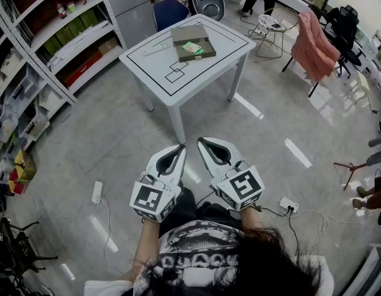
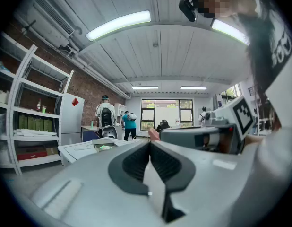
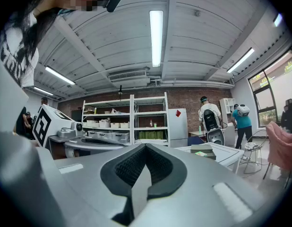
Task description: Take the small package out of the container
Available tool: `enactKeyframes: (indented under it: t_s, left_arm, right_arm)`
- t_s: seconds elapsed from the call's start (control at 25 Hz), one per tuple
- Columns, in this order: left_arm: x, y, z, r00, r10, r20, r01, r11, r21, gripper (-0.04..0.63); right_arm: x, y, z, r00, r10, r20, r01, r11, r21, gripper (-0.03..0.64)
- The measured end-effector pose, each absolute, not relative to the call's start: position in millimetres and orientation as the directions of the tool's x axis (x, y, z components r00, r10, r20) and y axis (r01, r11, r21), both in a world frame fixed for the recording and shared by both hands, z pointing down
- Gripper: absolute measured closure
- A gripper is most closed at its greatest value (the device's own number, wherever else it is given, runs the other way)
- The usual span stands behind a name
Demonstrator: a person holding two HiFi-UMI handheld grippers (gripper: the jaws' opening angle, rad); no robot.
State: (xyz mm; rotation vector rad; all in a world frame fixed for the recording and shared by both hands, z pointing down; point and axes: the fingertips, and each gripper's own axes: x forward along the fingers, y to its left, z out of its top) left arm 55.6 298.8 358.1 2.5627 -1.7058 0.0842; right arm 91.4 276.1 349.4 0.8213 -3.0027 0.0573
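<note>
Standing well apart from the white bench (image 1: 178,79), the person has none of the task done. By my judgement the approach, the reach and the lift are all left. On the far half of the bench sits the brown container (image 1: 185,34), a shallow open box. The left gripper (image 1: 180,148) and the right gripper (image 1: 203,142) hang side by side close to the person's body, above bare floor, both pointing toward the bench. Each has its jaws pressed together with nothing between them. The small package (image 1: 192,47), green and white, lies inside the container, toward its near end.

Only the head view gives the layout from above: the package within the container's walls, and the black lines marked on the bench top. The two gripper views look level across the room instead. There the container is only a low block with a sliver of green. They do show plainly how the dark pads (image 2: 134,163) meet, and they take in the shelving (image 3: 148,119) and the ceiling lights (image 3: 156,37).
</note>
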Motion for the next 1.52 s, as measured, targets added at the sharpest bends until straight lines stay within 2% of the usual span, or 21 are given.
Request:
enactKeyframes:
  t_s: [1.0, 1.52]
  left_arm:
    - [96, 273, 364, 0.392, -0.913, 0.118, -0.919, -0.394, 0.005, 0.595]
    - [63, 151, 375, 0.449, -0.885, 0.127, -0.893, -0.45, 0.023, 0.595]
  right_arm:
    - [137, 253, 361, -0.854, -0.52, 0.036, -0.521, 0.85, -0.075, 0.615]
    - [104, 134, 373, -0.823, -0.564, 0.07, -0.568, 0.818, -0.093, 0.615]
